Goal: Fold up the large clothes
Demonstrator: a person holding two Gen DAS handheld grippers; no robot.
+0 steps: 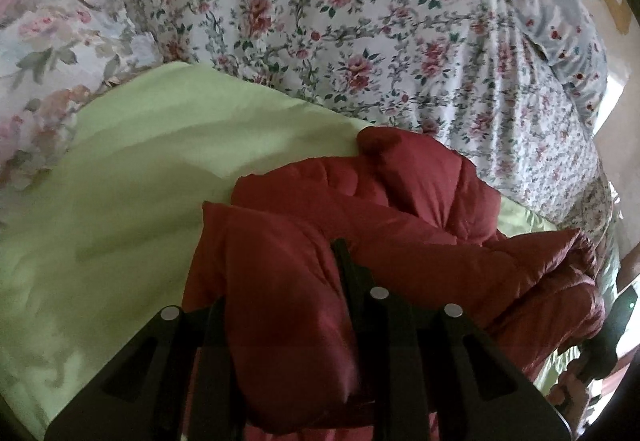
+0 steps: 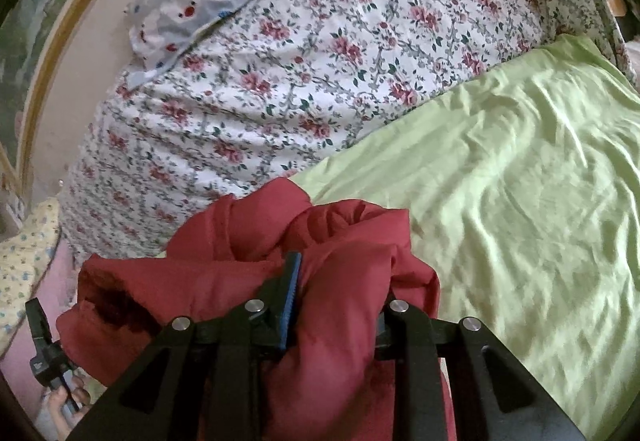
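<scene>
- Red puffer jacket [image 1: 320,241], bunched, lower centre of both views, lying on a green sheet [image 1: 120,201].
- Left gripper [image 1: 280,281]: jaws clamped on a thick jacket fold.
- Right gripper [image 2: 340,281]: jaws likewise gripping jacket fabric.
- Floral quilt [image 2: 280,81] across upper frame.

The red jacket [image 1: 288,281] is quilted, puffy cloth with a faint sheen; the green sheet [image 2: 520,201] is thin, matt, creased cloth; the floral quilt [image 1: 340,21] is printed, matt, softly rumpled cloth; the left claw [image 1: 280,305] and right claw [image 2: 340,305] are matt black plastic with bright metal pins; one right finger [image 2: 291,293] carries a ribbed blue pad.
</scene>
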